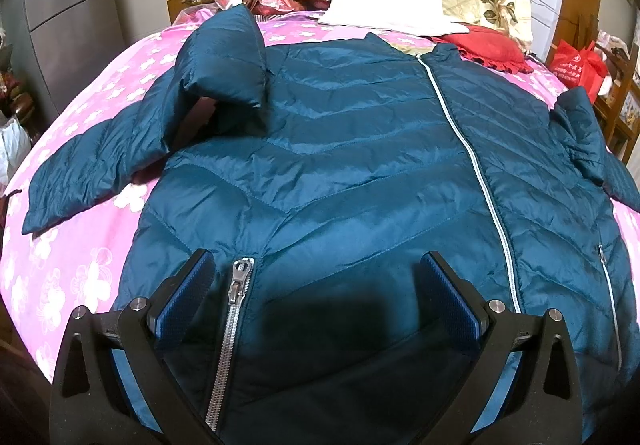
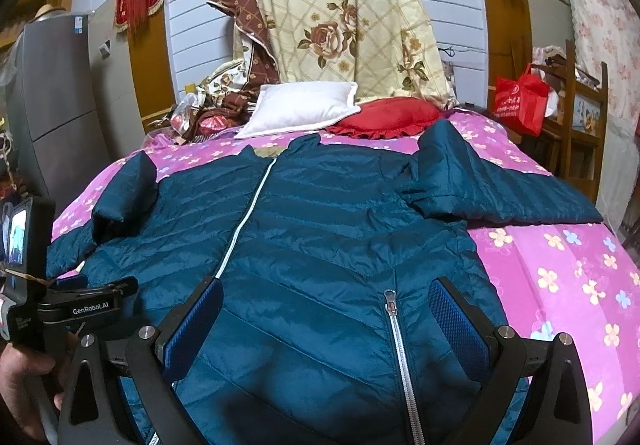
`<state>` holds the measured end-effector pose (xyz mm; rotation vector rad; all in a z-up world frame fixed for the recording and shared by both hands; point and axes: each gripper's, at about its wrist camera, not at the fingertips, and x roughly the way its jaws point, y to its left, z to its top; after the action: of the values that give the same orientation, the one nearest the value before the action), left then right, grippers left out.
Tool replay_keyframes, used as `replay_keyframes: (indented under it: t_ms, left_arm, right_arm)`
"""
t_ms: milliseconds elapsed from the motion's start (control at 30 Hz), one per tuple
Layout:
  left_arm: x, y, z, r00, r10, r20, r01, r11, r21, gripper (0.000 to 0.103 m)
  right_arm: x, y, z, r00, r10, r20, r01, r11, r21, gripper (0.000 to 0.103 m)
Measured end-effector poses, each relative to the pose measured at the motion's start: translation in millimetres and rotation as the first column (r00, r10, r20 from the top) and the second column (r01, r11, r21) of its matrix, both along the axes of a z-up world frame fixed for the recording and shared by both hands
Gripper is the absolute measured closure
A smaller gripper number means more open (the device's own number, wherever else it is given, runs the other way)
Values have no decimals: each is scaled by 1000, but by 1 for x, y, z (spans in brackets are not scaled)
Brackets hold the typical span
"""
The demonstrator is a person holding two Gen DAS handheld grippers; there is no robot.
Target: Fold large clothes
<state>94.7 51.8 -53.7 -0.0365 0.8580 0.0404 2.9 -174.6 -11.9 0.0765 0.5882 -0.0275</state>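
A: Looking at the teal quilted puffer jacket [image 1: 340, 149], I judge it light, soft and springy, with a slick shell that could slide out of a shallow pinch. It lies front up on the pink floral bed [image 2: 560, 285], main zipper [image 1: 468, 165] closed, collar at the far end, hem at the near edge.

B: Where would you take hold?

A: At a seam or the hem, or a sleeve cuff, taking a deep bite. The left sleeve [image 1: 92, 173] stretches out to the left, puffed up at the shoulder; the right sleeve [image 2: 504, 189] runs out to the right.

B: And the grippers?

A: The left gripper [image 1: 316, 285] is spread wide and holds nothing, hovering over the near left front panel beside a pocket zipper [image 1: 234, 329]. The right gripper [image 2: 324, 313] is likewise spread and empty, over the near right panel with its pocket zipper [image 2: 400, 357] between the fingers. Whether either touches the fabric, I cannot tell.
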Motion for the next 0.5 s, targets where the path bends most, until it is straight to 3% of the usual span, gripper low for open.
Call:
replay_keyframes:
  t_ms: [133, 500]
  left_arm:
    - [0, -1, -1, 1000, 1, -3, -1, 1000, 1, 0]
    - [2, -1, -5, 1000, -4, -8, 4, 1000, 8, 0]
  right_arm:
    - [4, 1, -5, 1000, -6, -24, 6, 1000, 1, 1]
    - [0, 7, -3, 999, 26, 20, -26, 1000, -7, 1]
